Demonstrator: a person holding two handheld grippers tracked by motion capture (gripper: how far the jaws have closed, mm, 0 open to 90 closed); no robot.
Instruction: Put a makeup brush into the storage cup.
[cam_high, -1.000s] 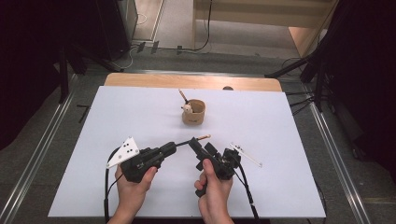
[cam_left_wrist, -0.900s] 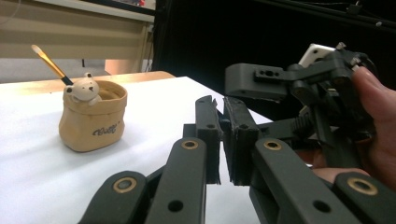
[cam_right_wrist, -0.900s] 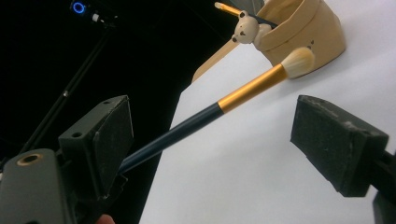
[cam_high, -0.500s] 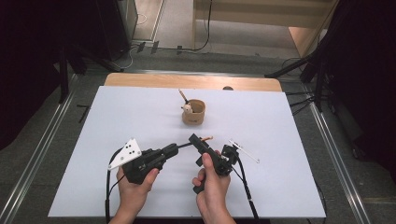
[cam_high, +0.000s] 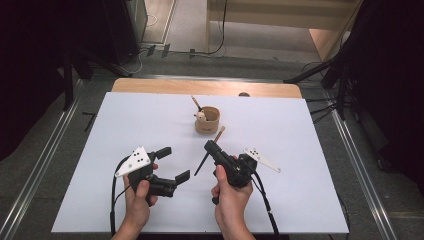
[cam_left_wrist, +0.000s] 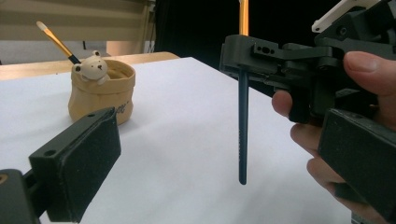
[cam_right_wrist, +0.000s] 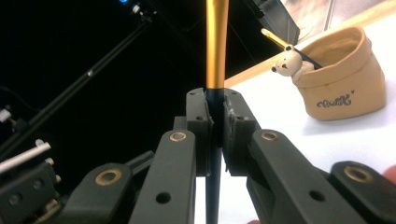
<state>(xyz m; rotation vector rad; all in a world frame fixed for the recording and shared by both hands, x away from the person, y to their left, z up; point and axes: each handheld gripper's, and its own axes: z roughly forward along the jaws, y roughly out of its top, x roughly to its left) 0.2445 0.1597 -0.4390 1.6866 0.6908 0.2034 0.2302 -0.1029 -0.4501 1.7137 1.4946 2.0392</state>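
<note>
**Brush handed over, pot not yet reached**

While the right gripper (cam_high: 209, 147) pinches a makeup brush (cam_high: 202, 163) near the join of its gold ferrule and dark handle, its jaws have just been closing and now press together on that thin shaft. The brush stands tilted above the white table (cam_high: 310, 165), bristle end up toward the far side, dark tail hanging free just off the surface. To its left, the left gripper (cam_high: 174, 163) has just been opening; its pads are spread with nothing between them.

A tan pot (cam_high: 207, 121) with a small bear on its rim sits a little farther off, a second brush (cam_high: 195, 103) already leaning in it.

The risks, as I judge them: a round, slim handle can swivel or slide in a narrow pinch. The long tail may catch the rim or the leaning brush, and the light, soft-looking pot could tip.
</note>
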